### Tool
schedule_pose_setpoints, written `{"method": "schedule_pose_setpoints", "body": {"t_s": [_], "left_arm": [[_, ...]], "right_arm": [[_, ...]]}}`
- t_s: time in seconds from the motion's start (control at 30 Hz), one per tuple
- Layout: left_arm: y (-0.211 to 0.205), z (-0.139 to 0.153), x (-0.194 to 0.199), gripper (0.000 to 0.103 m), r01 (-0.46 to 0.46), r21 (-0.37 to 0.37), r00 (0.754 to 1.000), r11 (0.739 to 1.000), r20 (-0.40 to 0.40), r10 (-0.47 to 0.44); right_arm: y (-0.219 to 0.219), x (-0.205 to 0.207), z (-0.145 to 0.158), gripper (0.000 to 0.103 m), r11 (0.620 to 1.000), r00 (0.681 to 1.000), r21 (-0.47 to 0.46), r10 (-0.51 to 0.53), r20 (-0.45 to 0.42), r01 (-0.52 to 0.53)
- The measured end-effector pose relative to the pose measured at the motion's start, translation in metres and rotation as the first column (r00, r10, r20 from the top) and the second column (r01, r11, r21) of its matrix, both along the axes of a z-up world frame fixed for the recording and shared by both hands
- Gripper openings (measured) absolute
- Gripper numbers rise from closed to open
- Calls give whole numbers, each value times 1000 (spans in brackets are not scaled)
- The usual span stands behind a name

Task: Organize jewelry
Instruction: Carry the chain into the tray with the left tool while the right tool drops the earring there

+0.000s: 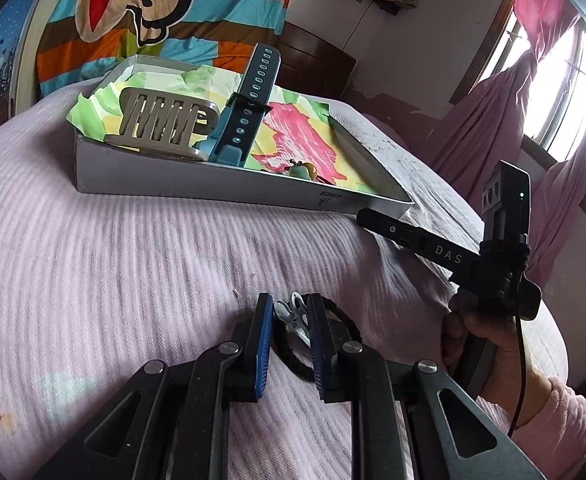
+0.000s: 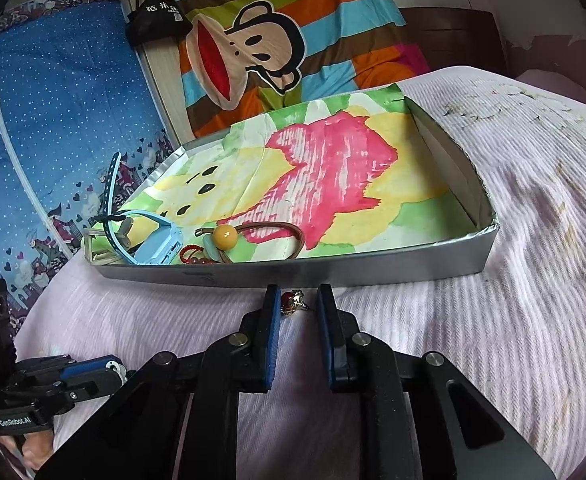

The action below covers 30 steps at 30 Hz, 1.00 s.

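Note:
My left gripper rests low on the pink ribbed bedspread, shut on a small silver clip that fills the gap between its blue pads. A black hair tie lies looped under its right finger. My right gripper is just before the grey tray, with a small gold piece with a red stone pinched between its fingertips. From the left wrist view the right gripper shows side-on at the tray's near corner.
The tray, lined with bright painted paper, holds a beige claw clip, a blue watch, an amber bead hair tie and a red cord. A striped cartoon blanket hangs behind. A pink curtain and window stand right.

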<state>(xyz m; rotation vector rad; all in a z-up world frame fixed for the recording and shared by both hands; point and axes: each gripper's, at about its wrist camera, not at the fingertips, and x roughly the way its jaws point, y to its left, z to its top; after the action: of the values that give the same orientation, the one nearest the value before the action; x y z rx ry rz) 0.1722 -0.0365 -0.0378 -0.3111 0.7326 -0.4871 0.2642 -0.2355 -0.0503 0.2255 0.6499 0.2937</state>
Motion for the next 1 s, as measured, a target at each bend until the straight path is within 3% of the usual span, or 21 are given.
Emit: {"method": "schedule_pose_setpoints", "body": {"t_s": [0.3, 0.73, 1.0], "left_arm": [[5, 6, -4, 14, -4, -47, 999, 999, 37, 6], [3, 25, -8, 13, -25, -9, 997, 1000, 76, 26], [13, 37, -4, 13, -58, -37, 994, 998, 91, 61]], "right_arm": [[8, -13, 6, 16, 999, 999, -29, 41, 36, -40], [19, -36, 16, 16, 994, 994, -72, 87, 65, -83], [18, -39, 18, 16, 994, 993, -69, 89, 73, -84]]}}
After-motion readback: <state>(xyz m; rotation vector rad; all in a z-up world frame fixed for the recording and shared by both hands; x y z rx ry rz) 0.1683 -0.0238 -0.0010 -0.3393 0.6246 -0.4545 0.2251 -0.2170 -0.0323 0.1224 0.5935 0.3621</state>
